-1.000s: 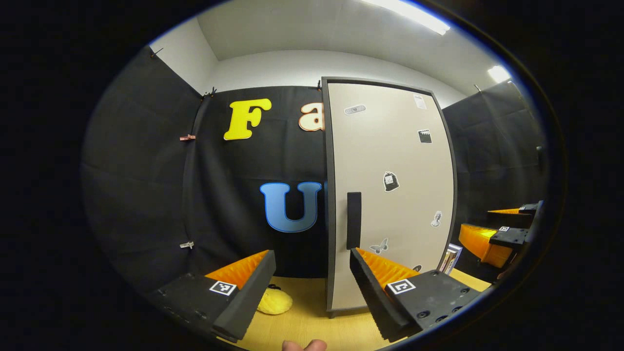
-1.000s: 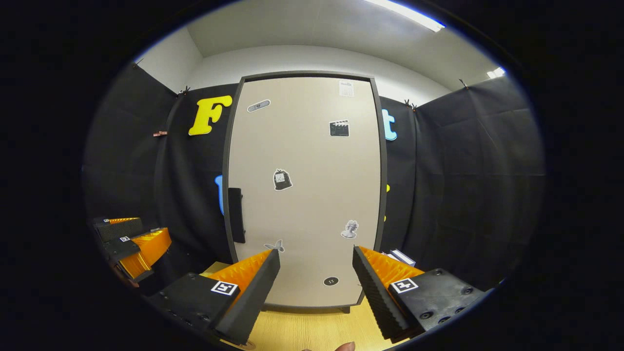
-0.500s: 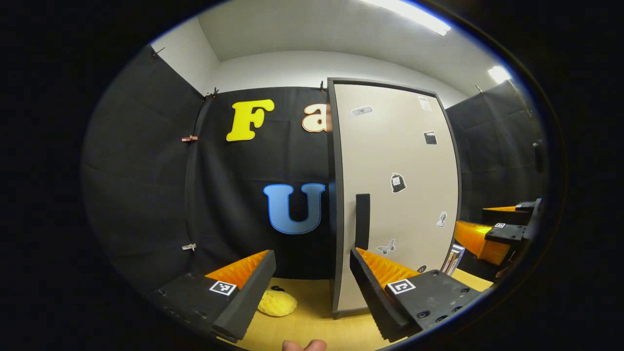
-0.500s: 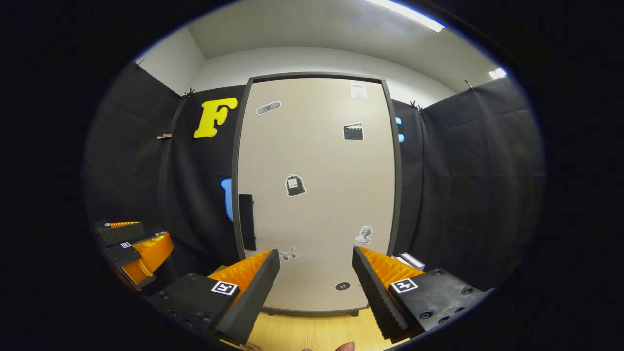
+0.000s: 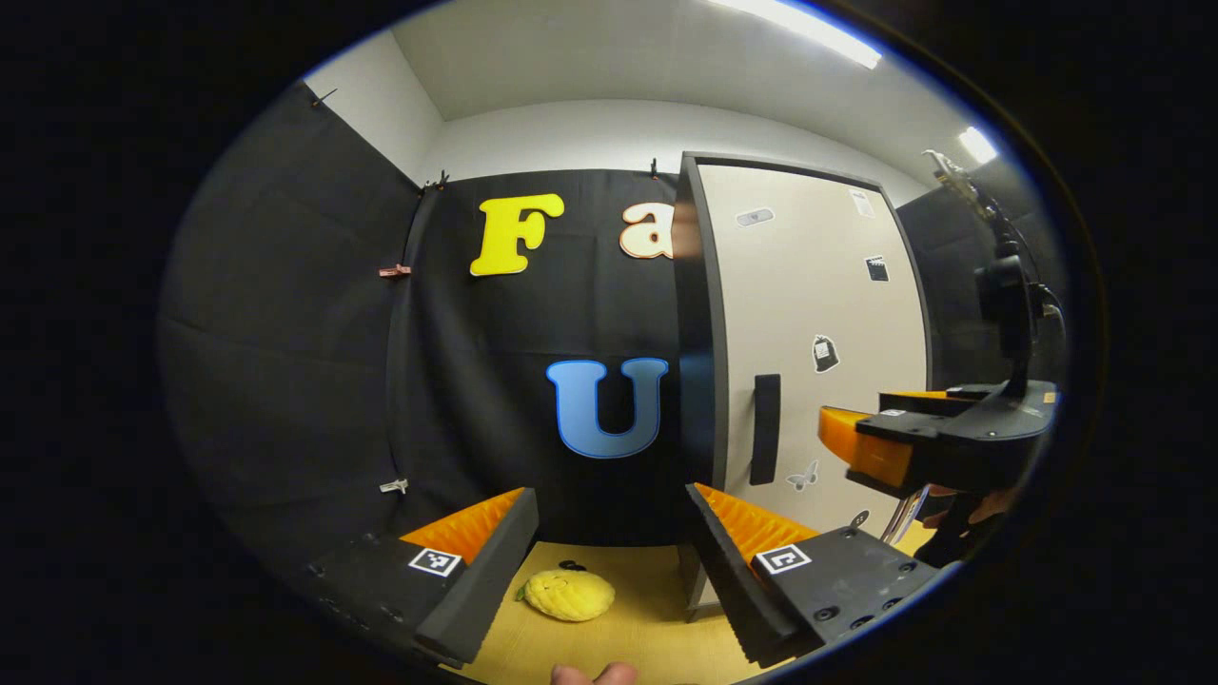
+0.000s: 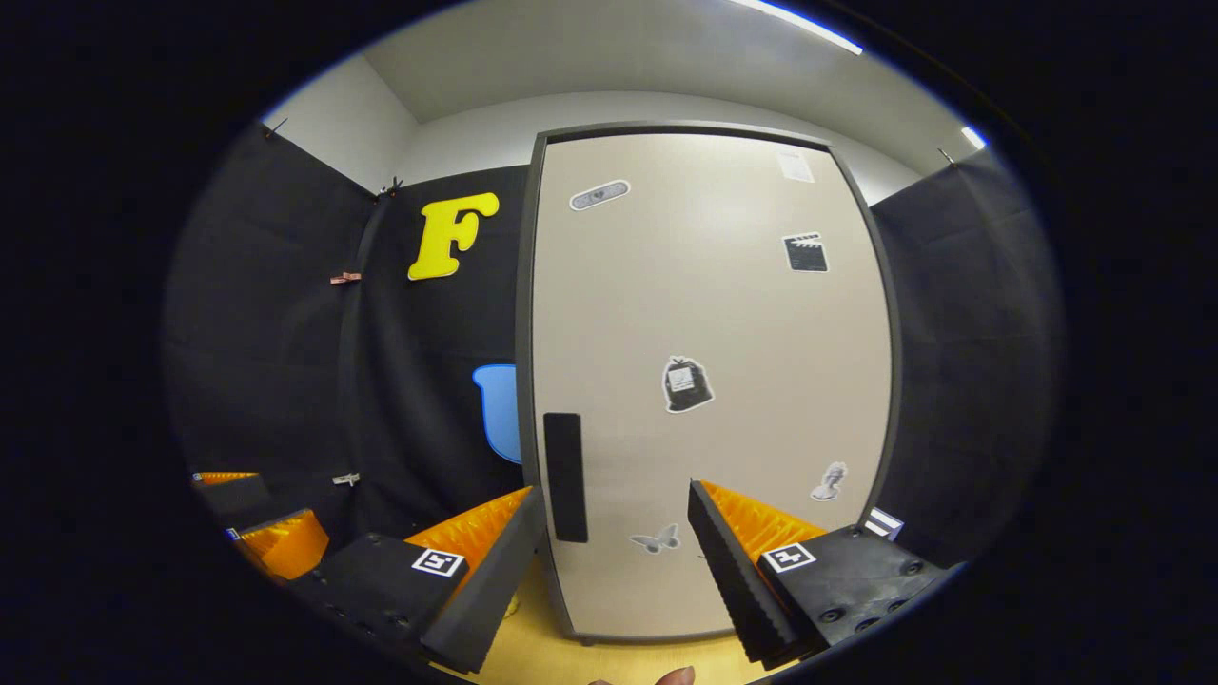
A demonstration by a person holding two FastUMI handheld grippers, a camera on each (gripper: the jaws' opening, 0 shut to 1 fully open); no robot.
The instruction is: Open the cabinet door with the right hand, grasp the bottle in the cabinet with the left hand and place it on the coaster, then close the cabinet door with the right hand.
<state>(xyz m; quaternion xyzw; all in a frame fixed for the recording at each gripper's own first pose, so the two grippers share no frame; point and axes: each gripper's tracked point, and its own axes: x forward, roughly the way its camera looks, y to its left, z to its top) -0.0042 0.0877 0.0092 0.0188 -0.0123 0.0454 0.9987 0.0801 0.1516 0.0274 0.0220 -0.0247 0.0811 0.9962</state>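
A tall beige cabinet door (image 6: 704,381) with a dark frame stands shut ahead in the right gripper view, a black vertical handle (image 6: 565,476) low on its left side. My right gripper (image 6: 614,561) is open, close to the door, its left finger just below and beside the handle without touching it. In the left gripper view the cabinet (image 5: 809,314) stands to the right, its handle (image 5: 765,428) visible. My left gripper (image 5: 609,561) is open and holds nothing. The right gripper (image 5: 913,442) reaches toward the door from the right. What is inside the cabinet is hidden.
A yellow lemon-shaped toy (image 5: 569,595) lies on the wooden tabletop (image 5: 618,637) left of the cabinet. Stacked books (image 6: 883,523) stand at the cabinet's right. The left gripper's orange fingers (image 6: 276,547) show at lower left of the right gripper view.
The right gripper has moved forward and left toward the door, so the door and its handle now loom larger. The left gripper has swung left; the cabinet has slid right in its view.
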